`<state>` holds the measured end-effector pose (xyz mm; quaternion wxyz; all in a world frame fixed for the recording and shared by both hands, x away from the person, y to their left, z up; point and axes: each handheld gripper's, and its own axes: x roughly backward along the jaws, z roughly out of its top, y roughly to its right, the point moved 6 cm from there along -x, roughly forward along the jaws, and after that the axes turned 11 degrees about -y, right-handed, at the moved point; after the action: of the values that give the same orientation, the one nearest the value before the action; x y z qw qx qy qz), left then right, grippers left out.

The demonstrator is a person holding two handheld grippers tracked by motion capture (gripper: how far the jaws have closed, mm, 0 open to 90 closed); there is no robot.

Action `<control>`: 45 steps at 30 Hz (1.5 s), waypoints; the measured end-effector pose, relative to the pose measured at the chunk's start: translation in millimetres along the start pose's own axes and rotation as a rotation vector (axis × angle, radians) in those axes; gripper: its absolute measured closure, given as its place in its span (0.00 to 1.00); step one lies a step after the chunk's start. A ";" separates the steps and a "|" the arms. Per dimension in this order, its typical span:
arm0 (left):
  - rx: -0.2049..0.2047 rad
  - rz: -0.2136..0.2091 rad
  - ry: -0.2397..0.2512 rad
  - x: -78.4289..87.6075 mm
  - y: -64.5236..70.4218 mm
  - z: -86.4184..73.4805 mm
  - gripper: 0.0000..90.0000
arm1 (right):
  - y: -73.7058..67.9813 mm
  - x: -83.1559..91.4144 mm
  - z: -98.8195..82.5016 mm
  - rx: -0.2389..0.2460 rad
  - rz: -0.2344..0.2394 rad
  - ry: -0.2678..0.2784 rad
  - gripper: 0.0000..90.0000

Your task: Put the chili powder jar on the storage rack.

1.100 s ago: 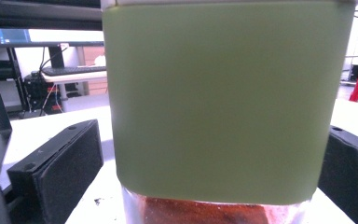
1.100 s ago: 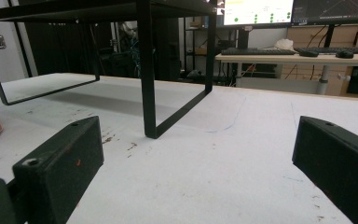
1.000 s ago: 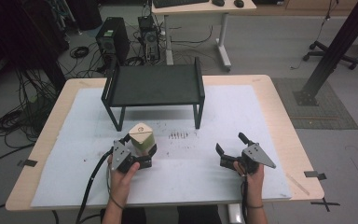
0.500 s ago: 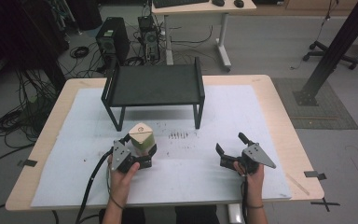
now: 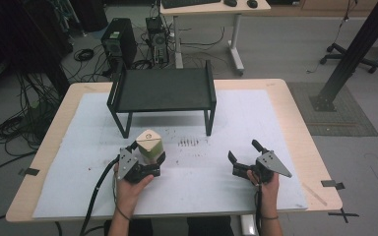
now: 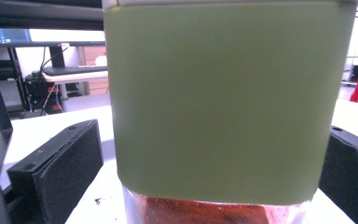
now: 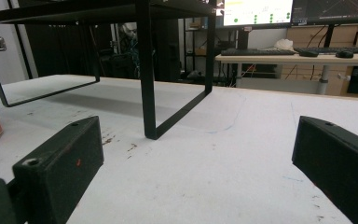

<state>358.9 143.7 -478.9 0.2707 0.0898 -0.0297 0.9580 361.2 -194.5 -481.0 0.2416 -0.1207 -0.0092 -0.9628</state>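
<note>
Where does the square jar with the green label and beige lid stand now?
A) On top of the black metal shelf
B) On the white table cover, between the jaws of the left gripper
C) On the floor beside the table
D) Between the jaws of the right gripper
B: the square jar with the green label and beige lid stands on the white table cover, between the open jaws of the left gripper, in front of the black metal shelf.

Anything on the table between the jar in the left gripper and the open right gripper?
No object: in the high view, the stretch of white mat between the jar and the right gripper holds just small dark specks.
</note>
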 end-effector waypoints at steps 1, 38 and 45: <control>0.000 0.000 0.000 0.0 0.0 0.0 0.00 | 0.0 0.0 0.0 0.000 0.000 0.000 0.02; -0.003 -0.017 -0.012 1.7 1.4 -0.8 0.31 | 0.0 -0.5 -0.1 0.000 0.003 -0.005 0.02; 0.001 -0.023 -0.013 1.6 1.1 -0.7 0.31 | 0.1 -0.4 0.0 -0.001 0.002 -0.004 0.02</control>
<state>356.9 143.7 -479.3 0.2814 0.0965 -0.0300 0.9542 361.6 -194.3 -481.1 0.2426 -0.1229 -0.0090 -0.9623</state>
